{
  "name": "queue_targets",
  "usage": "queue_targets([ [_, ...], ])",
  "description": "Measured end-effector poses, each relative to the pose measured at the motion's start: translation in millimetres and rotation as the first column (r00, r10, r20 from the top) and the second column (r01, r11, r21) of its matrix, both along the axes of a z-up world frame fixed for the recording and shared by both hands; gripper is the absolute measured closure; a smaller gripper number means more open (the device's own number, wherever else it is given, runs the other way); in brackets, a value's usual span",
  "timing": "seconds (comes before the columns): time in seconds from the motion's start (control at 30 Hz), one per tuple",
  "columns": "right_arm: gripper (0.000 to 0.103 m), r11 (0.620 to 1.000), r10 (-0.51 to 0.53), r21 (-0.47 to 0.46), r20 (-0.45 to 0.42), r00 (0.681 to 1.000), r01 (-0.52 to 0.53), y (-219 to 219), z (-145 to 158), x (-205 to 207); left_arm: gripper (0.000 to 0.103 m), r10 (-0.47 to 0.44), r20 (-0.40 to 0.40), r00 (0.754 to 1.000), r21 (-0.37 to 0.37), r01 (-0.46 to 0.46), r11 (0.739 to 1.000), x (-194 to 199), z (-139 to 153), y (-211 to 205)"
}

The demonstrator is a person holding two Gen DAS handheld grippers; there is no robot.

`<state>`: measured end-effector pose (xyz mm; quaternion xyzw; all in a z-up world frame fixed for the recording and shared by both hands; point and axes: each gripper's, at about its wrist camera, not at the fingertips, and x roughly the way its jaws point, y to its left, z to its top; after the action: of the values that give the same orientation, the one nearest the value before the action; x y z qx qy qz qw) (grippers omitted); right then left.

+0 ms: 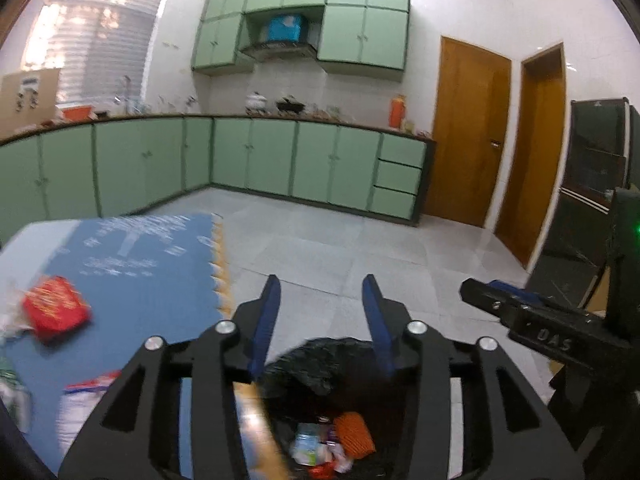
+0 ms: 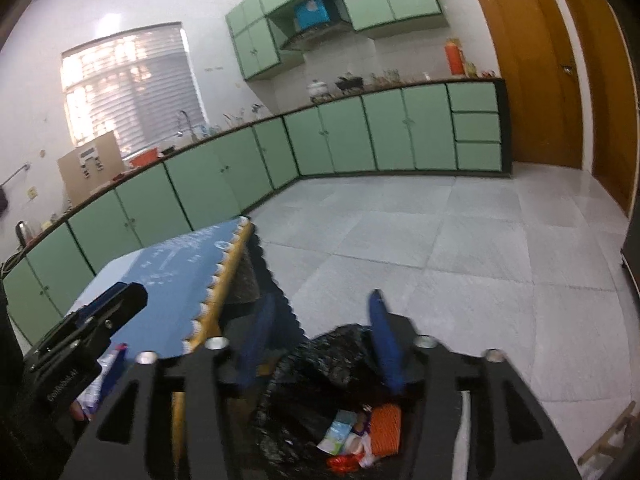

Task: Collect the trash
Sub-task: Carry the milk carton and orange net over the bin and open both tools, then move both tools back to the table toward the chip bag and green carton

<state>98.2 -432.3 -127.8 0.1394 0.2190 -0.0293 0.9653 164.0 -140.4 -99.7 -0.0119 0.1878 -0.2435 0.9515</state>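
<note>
Both my left gripper (image 1: 322, 292) and right gripper (image 2: 320, 308) gape wide, empty, above the black-lined bin (image 1: 320, 364) off the table's (image 1: 132, 264) right edge; a red wrapper (image 1: 54, 306) lies near the left edge.

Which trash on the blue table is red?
The flat red packet, lying alone toward the table's left edge in the left wrist view. The other wrapper nearer the left claw is white with some colour, blurred.
</note>
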Motion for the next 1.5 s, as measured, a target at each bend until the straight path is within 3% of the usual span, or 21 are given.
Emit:
queue_targets([
  [0.2, 0.019, 0.992, 0.129, -0.022, 0.039, 0.991, -0.128, 68.6, 15.3, 3.3, 0.037, 0.147, 0.054, 0.988, 0.046, -0.15, 0.988, -15.0, 15.5, 67.7],
  [0.37, 0.009, 0.973, 0.232, -0.013, 0.034, 0.972, -0.232, 125.5, 15.6, 11.7, 0.032, 0.298, 0.069, 0.952, 0.112, -0.304, 0.946, -26.6, 14.5, 134.2],
  [0.67, 0.009, 0.933, 0.361, 0.016, -0.053, 0.931, -0.361, 200.3, -14.5, 23.7, 0.031, 0.463, 0.016, 0.886, 0.165, -0.459, 0.873, -32.5, -2.5, 212.5],
  [0.87, 0.021, 0.912, 0.41, 0.034, -0.113, 0.905, -0.409, 219.9, -37.0, 29.9, 0.031, 0.51, -0.008, 0.86, 0.161, -0.502, 0.85, -38.7, -12.5, 226.1],
  [1.03, 0.031, 0.901, 0.433, 0.062, -0.169, 0.885, -0.429, 223.3, -53.4, 37.9, 0.031, 0.517, -0.023, 0.855, 0.165, -0.507, 0.846, -39.3, -22.1, 229.4],
  [1.13, 0.047, 0.89, 0.455, 0.089, -0.2, 0.868, -0.447, 224.5, -60.4, 42.6, 0.03, 0.523, -0.033, 0.852, 0.172, -0.511, 0.842, -36.5, -25.9, 229.5],
  [1.33, 0.095, 0.869, 0.493, 0.091, -0.222, 0.841, -0.486, 230.9, -67.1, 43.3, 0.028, 0.532, -0.056, 0.845, 0.175, -0.516, 0.838, -33.8, -31.1, 228.8],
  [1.5, 0.099, 0.873, 0.488, 0.081, -0.191, 0.852, -0.482, 225.2, -61.6, 38.4, 0.025, 0.529, -0.073, 0.845, 0.168, -0.513, 0.842, -28.7, -31.4, 223.3],
])
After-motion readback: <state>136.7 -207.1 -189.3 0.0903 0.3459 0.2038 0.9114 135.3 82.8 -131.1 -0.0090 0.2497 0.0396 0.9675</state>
